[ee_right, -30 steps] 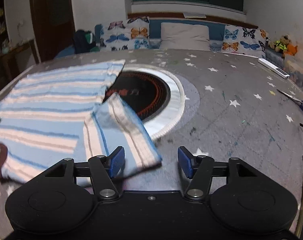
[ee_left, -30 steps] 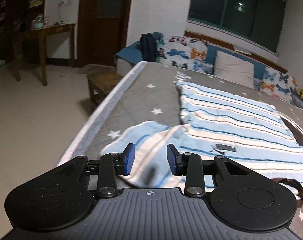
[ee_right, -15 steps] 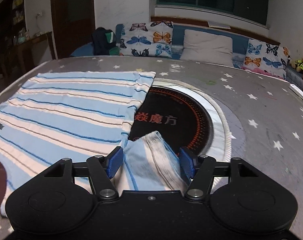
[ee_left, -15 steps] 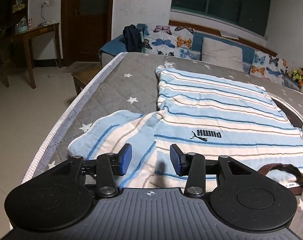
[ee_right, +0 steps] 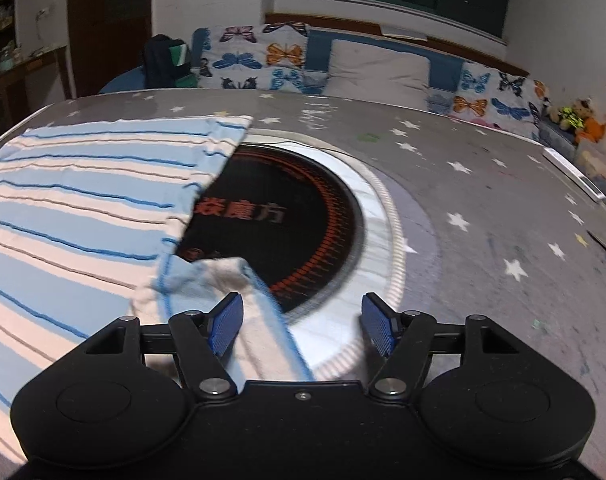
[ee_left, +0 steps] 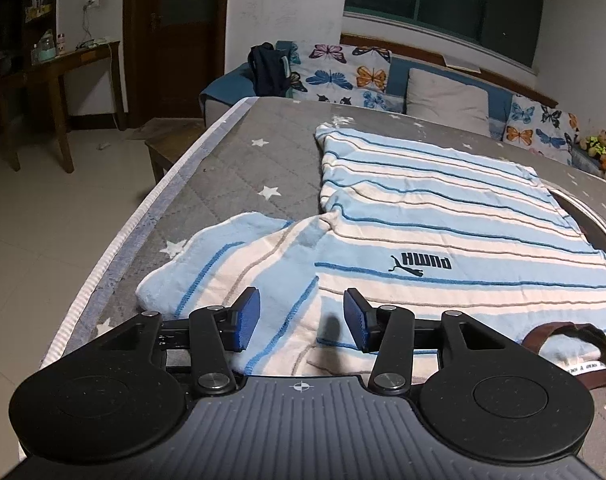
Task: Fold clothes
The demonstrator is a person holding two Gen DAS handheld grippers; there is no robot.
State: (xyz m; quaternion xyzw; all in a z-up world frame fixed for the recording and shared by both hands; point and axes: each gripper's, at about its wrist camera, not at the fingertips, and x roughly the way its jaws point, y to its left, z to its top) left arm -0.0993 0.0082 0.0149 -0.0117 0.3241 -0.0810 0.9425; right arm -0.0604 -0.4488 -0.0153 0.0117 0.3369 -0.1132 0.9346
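Observation:
A light blue and cream striped T-shirt (ee_left: 443, 216) with a PUMA logo lies flat on the grey star-print bed (ee_left: 239, 168). Its brown collar (ee_left: 571, 340) is at the near right. My left gripper (ee_left: 301, 318) is open, low over the shirt's left shoulder beside the left sleeve (ee_left: 207, 264). In the right wrist view the shirt (ee_right: 75, 208) fills the left. My right gripper (ee_right: 303, 328) is open over the right sleeve (ee_right: 239, 300), which lies between the jaws near the left pad.
A round black and white mat (ee_right: 303, 220) lies under the shirt's right side. Butterfly pillows (ee_left: 343, 76) and a grey pillow (ee_left: 447, 96) line the far end. The bed's left edge (ee_left: 143, 208) drops to a tiled floor. A white remote (ee_right: 575, 172) lies at the right.
Both grippers have swung and settled over the shirt. The left came in over the shoulder; the right moved left and forward onto the right sleeve, then drifted right. Both stayed open.

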